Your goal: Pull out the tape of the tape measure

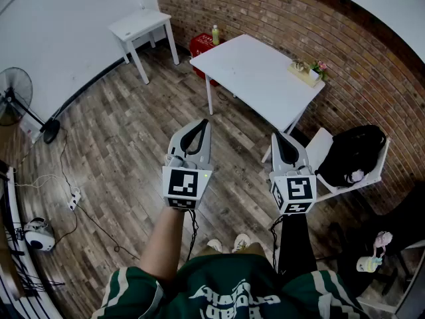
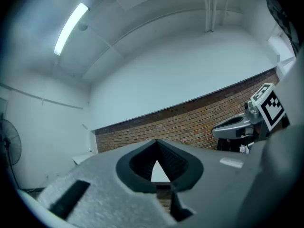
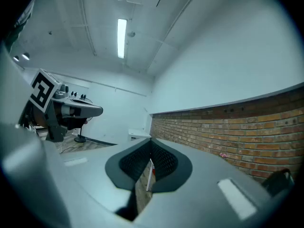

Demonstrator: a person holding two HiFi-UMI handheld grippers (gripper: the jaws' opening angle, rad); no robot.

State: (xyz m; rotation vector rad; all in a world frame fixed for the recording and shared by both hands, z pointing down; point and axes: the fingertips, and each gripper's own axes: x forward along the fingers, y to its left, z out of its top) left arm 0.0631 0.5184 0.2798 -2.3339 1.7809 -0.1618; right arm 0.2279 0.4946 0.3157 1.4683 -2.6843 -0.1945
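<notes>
I look down on a wood-plank floor (image 1: 113, 151) that meets a red brick wall (image 1: 265, 8) ahead and a plain white wall (image 1: 60, 32) on the left. A white table (image 1: 252, 72) stands near the brick, a smaller white side table (image 1: 141, 24) sits in the corner, and a red crate (image 1: 199, 45) lies between them. At right, a black bag (image 1: 355, 153) rests on a white chair (image 1: 320, 146). A standing fan (image 1: 13, 95) is by the white wall. Overhead, a tube light (image 2: 70, 27) glows on the white ceiling (image 2: 142, 23).
</notes>
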